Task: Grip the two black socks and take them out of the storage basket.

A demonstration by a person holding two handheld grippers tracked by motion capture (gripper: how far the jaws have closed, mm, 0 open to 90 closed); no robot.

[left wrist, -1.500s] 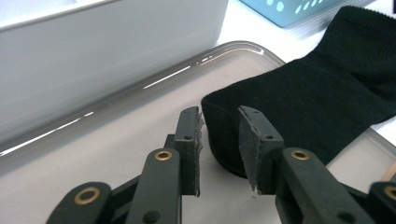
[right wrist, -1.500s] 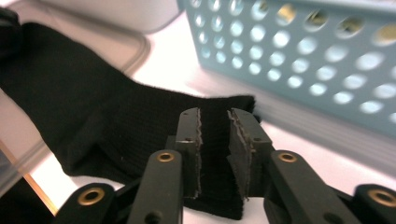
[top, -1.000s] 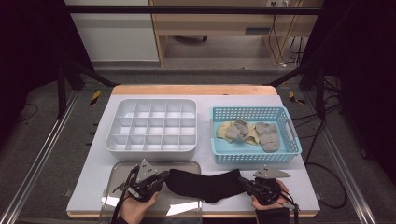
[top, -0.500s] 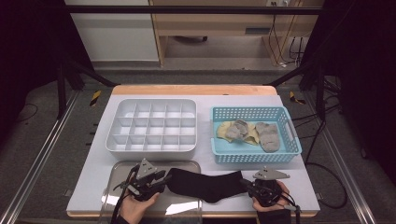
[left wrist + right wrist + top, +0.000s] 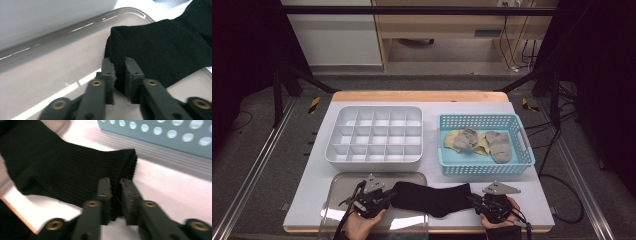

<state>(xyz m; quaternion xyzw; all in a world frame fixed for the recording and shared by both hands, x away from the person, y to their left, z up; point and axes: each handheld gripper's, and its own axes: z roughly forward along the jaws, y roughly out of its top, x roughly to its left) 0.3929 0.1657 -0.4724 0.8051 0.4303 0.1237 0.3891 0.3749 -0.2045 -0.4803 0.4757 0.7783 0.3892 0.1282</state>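
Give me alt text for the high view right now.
A black sock lies stretched across the table's near edge, the left gripper pinching one end over a clear tray and the right gripper pinching the other. Behind sit a white divided organizer and a blue basket holding light socks.

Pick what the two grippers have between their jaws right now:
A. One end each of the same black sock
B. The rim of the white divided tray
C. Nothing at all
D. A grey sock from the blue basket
A: the left gripper pinches one end of the black sock and the right gripper pinches its ribbed cuff end, so it lies stretched between them.
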